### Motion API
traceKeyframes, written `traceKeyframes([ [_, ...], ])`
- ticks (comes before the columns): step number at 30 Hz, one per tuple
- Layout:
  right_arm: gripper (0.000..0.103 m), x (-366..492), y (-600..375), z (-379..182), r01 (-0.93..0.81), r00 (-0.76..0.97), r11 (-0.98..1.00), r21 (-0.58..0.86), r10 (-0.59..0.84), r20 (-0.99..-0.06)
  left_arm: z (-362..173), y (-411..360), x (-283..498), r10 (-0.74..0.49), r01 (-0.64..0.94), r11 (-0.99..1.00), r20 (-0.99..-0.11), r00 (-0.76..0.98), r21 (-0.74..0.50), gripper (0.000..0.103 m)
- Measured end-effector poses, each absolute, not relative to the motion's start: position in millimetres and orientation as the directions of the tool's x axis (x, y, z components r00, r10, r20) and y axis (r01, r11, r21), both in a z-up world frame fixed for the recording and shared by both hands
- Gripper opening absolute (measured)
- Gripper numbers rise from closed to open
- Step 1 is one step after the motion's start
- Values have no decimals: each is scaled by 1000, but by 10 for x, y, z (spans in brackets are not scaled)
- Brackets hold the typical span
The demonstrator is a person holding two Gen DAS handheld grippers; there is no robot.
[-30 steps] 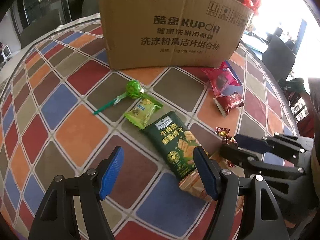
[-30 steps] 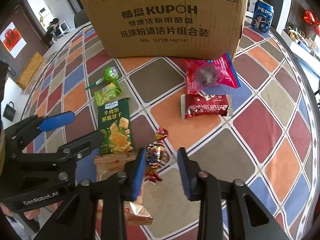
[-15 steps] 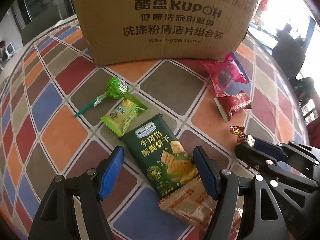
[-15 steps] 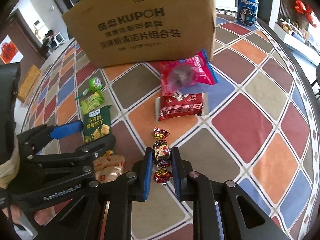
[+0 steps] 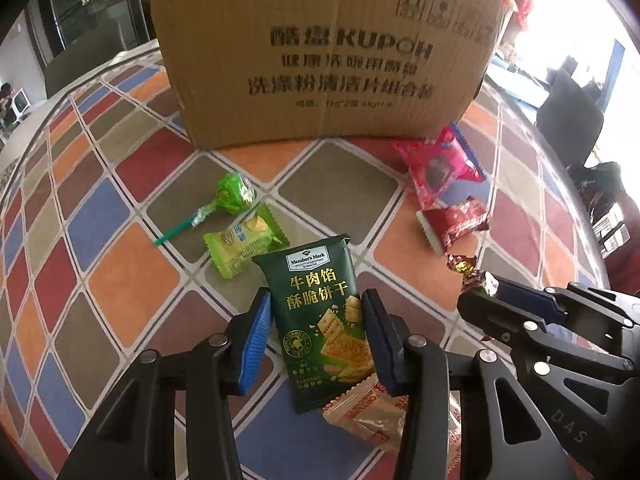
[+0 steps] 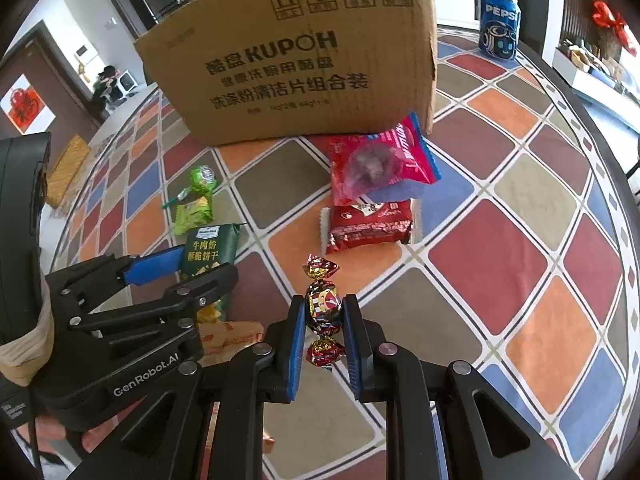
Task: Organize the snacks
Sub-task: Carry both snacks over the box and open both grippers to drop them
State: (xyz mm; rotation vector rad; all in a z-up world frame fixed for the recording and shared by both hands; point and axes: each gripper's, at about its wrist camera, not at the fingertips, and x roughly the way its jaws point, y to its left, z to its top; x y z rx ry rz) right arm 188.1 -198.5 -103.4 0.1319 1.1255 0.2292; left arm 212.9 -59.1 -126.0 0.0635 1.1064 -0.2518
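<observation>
My left gripper (image 5: 316, 320) is shut on the dark green cracker packet (image 5: 324, 320), its blue pads pressing both long sides; the packet also shows in the right wrist view (image 6: 206, 256). My right gripper (image 6: 323, 312) is shut on a red-and-gold twist-wrapped candy (image 6: 322, 306), held above the tablecloth; the candy also shows in the left wrist view (image 5: 468, 274). The cardboard box (image 5: 320, 60) stands upright at the back, also in the right wrist view (image 6: 292, 56).
A green lollipop (image 5: 232, 200), a light green snack (image 5: 244, 244), a pink bag (image 6: 376, 164), a red packet (image 6: 368, 226) and a tan wrapper (image 5: 372, 412) lie on the chequered tablecloth (image 6: 520, 240). A Pepsi can (image 6: 499, 28) stands back right.
My left gripper has moved forward and closed on the green cracker packet. My right gripper has lifted the candy it closed on and turned slightly.
</observation>
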Motion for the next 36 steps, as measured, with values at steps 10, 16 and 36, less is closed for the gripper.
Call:
traceKeyframes([
  [10,20,1875,-1969,-806,-120,462,968,220,251,-851,-880,-510,2094,-198,234,968,-840,505,-88,44],
  [16,20,1902,-1910,-577,-141,509,966,219,260,-821,-613,-442,2084,-216,230,968,-801,558,-101,44],
  [36,20,2150,-1843,132,-194,635,961,199,277,-721,128,-322,2294,-219,247,967,-686,694,-59,44],
])
